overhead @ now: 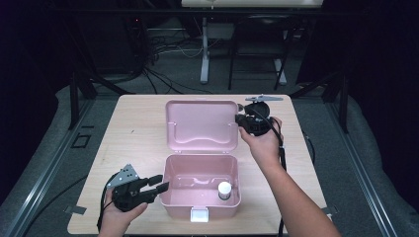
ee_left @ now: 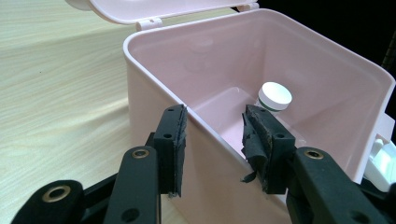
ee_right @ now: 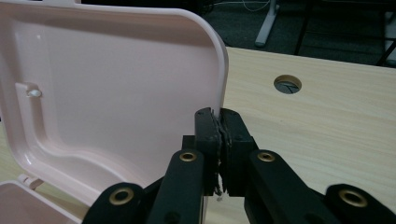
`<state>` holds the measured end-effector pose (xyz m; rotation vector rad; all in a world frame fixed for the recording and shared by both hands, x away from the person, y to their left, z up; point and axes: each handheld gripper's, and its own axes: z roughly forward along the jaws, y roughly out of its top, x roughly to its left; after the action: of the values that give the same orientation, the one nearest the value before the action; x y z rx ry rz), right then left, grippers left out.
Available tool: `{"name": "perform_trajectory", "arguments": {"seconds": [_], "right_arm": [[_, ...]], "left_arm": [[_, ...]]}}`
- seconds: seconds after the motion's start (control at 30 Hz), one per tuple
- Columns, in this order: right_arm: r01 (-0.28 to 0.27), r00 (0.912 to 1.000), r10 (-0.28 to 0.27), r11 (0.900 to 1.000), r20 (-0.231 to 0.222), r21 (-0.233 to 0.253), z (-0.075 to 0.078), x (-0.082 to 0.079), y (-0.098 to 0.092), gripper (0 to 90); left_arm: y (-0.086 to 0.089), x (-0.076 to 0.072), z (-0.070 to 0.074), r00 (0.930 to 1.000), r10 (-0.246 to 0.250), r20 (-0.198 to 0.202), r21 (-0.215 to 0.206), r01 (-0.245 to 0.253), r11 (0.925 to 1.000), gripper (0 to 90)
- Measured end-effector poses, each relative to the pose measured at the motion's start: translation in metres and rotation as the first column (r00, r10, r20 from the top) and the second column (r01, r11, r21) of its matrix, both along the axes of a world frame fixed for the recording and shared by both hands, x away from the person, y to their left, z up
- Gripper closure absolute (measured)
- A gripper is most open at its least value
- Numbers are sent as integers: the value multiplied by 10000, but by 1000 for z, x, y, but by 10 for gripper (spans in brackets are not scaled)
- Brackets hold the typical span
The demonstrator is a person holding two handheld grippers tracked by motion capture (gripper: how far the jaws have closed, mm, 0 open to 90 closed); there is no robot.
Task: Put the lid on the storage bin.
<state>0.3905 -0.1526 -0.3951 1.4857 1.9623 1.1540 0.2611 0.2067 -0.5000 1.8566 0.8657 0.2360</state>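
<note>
My right tongs [ee_right: 219, 135] are pinched shut on the right edge of the pale pink plastic lid [overhead: 201, 126], which stands swung back behind its box. In the right gripper view the two black jaws meet with the thin rim of that lid caught between their pads, and the light wooden bench [ee_right: 327, 112] runs off to the side with a round cable hole [ee_right: 287, 84] in it.

My left tongs [overhead: 159, 184] are spread wide and grip nothing. In the left gripper view they straddle the left wall of the pale pink plastic box [ee_left: 154, 74], one jaw outside it and the other over the inside.

The box sits at the near middle of the bench, open to the top, its white latch [overhead: 199, 215] on the near side. Inside, at the near right corner of its floor, stands a small bottle with a white round cap [ee_left: 275, 95]
</note>
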Motion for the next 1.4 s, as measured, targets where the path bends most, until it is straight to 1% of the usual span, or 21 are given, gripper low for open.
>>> {"name": "perform_trajectory", "arguments": {"seconds": [0.07, 0.1, 0.17, 0.2, 0.47, 0.7, 0.8, 1.03, 1.1, 1.17, 1.23, 1.37, 1.4], "right_arm": [[-35, 10000, 35, 10000, 63, 16, 2, -4, 0, 873], [-52, 9999, 53, 10000, 133, -31, 2, -5, 0, 873], [-102, 9996, 105, 9999, 244, -113, 3, -8, 0, 873], [-99, 9996, 101, 9999, 260, -101, 3, -9, 0, 873], [-227, 9987, 224, 9997, 460, 52, 5, -16, -3, 874], [-349, 9972, 349, 9994, 663, -13, 7, -24, -3, 874], [-388, 9966, 383, 9992, 726, 61, 7, -28, -4, 874], [-473, 9926, 463, 9989, 1120, 61, 6, -39, -5, 873], [-509, 9919, 500, 9987, 1171, 52, 7, -43, -7, 873], [-545, 9895, 535, 9985, 1340, 33, 6, -47, -7, 873], [-557, 9880, 547, 9984, 1446, 32, 5, -50, -8, 873], [-570, 9858, 566, 9984, 1581, -19, 4, -53, -9, 872], [-573, 9852, 571, 9984, 1614, -38, 4, -53, -8, 872]], "left_arm": [[0, 0, 0, 10000, -36, -42, 57, 36, 10000, 597], [0, 0, 0, 10000, 3, -2, -3, -3, 10000, 597], [0, 0, 0, 10000, 40, -71, -60, -40, 10000, 596], [0, 0, 0, 10000, 4, -86, 10, -4, 10000, 595], [0, 0, 0, 9999, 47, -89, 22, -46, 10000, 596], [0, 0, 0, 9999, 61, -104, 5, -61, 10000, 595], [-1, 0, 0, 9999, 102, -96, -31, -102, 9999, 595], [-1, 1, 0, 9999, 103, -86, -21, -104, 9999, 595], [-1, 1, 0, 9999, 103, -102, -5, -103, 9999, 594], [-1, 2, 0, 9999, 72, -89, 23, -72, 10000, 594], [-1, 2, -1, 9998, 126, -150, -41, -127, 9999, 592], [-2, 3, 0, 9997, 158, -163, -23, -159, 9999, 590], [-2, 3, 0, 9999, 125, -111, 52, -124, 9999, 591]]}}
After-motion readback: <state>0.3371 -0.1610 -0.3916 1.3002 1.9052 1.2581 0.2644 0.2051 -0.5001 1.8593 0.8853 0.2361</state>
